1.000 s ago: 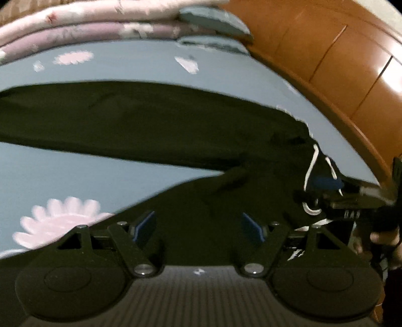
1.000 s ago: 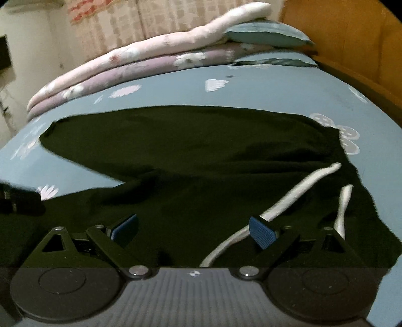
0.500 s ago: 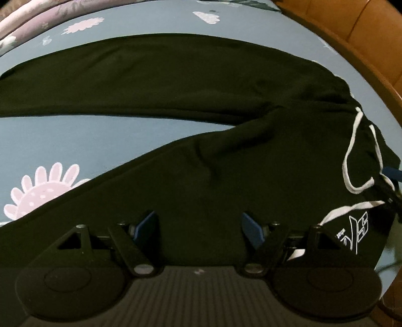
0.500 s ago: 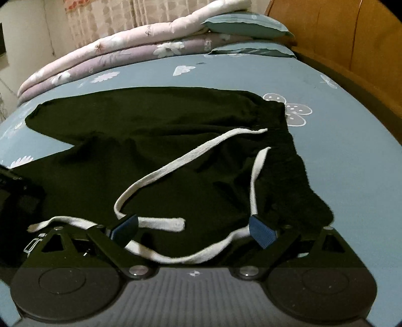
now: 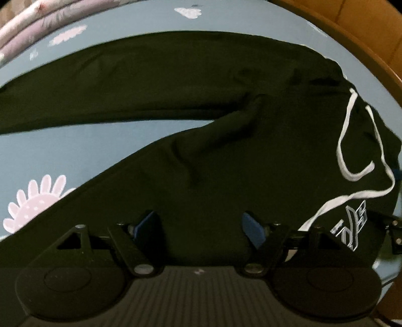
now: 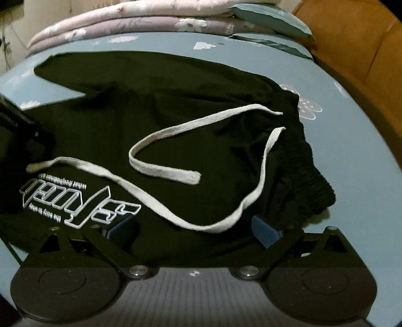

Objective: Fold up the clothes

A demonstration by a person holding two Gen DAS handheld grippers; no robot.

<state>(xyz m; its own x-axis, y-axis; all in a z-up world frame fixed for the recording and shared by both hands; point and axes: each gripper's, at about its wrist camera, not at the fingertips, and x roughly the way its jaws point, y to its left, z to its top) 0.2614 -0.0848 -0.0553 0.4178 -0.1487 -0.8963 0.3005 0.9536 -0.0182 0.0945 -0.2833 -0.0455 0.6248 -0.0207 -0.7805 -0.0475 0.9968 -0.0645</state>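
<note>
Black trousers lie spread on a blue flowered bedsheet, legs running off to the left. A white drawstring loops over the waist end, next to a white printed logo. My left gripper hovers over the near leg; its jaws are opening and the pads do not press the cloth. My right gripper hangs over the waist near the ribbed waistband. Its jaws are also opening, with black cloth and drawstring showing between them but nothing pinched.
Folded pink and lilac quilts and blue pillows are stacked at the far end of the bed. A wooden headboard runs along the right side. Bare sheet shows right of the waistband.
Both grippers have tipped downward and come closer to the trousers. The right one has shifted over the waist, so the logo and looped drawstring now fill its view.
</note>
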